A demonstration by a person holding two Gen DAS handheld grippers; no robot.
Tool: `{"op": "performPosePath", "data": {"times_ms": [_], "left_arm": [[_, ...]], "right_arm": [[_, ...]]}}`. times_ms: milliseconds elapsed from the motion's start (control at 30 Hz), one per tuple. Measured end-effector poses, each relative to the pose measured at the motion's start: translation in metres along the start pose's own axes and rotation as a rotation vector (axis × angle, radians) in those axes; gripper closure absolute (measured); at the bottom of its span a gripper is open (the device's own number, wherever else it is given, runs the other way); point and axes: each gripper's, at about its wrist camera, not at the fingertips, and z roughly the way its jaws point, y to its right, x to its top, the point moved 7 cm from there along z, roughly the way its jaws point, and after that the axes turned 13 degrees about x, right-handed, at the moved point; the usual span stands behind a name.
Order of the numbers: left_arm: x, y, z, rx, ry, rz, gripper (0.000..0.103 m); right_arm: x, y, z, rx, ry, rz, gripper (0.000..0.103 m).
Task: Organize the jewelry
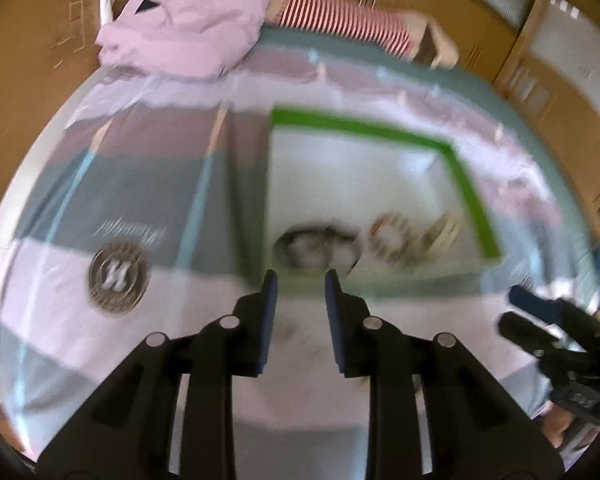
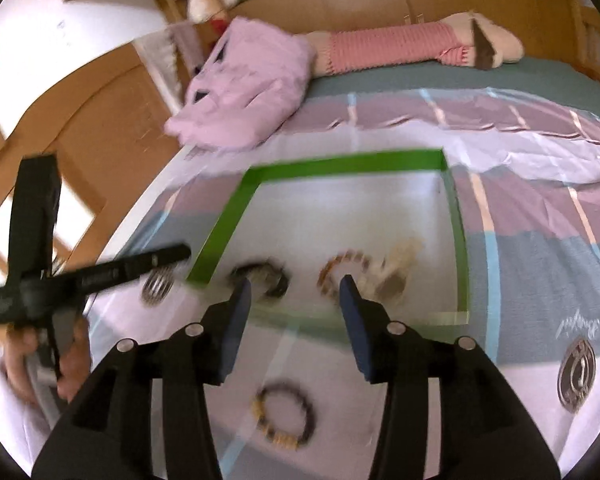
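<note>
Both grippers hover empty over a bedspread with bracelets in and beside a green-taped square.

From the right wrist view, the left gripper (image 2: pixel 100 272) sits at far left, its blurred fingers spread with nothing between them. Inside the green tape square (image 2: pixel 340 164), along its near edge, lie a dark bracelet (image 2: pixel 262 278), then a brown beaded bracelet (image 2: pixel 342 272), then a pale blurred piece (image 2: pixel 396 270). The right gripper (image 2: pixel 296 284) stands wide apart and empty; between its fingers, nearer than the tape, lies a dark bracelet with gold beads (image 2: pixel 286 414). A pink garment (image 2: pixel 248 84) lies far left on the bedspread (image 2: pixel 540 216).
</note>
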Motion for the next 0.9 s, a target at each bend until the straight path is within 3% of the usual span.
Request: {"op": "performPosePath", "data": {"times_ms": [100, 200, 400, 500, 733, 900], "left_arm": [[-0.028, -0.004, 0.026, 0.047, -0.104, 0.005, 0.079], [-0.038, 0.007, 0.046, 0.06, -0.152, 0.017, 0.079], [-0.061, 0.042, 0.074, -0.001, -0.238, 0.07, 0.072], [-0.06, 0.036, 0.083, 0.013, -0.234, 0.036, 0.072], [-0.057, 0.036, 0.084, 0.011, -0.246, 0.036, 0.072], [-0.059, 0.043, 0.087, 0.055, -0.236, 0.075, 0.072]], "right_arm": [[-0.033, -0.001, 0.005, -0.039, -0.103, -0.043, 0.056], [-0.064, 0.018, 0.014, -0.125, -0.188, -0.053, 0.059], [-0.089, 0.007, 0.037, -0.002, -0.289, -0.039, 0.062], [-0.098, -0.006, 0.053, -0.003, -0.341, -0.075, 0.062], [-0.08, 0.002, 0.041, -0.037, -0.284, -0.046, 0.062], [-0.089, 0.037, 0.038, -0.198, -0.362, -0.026, 0.062]]}}
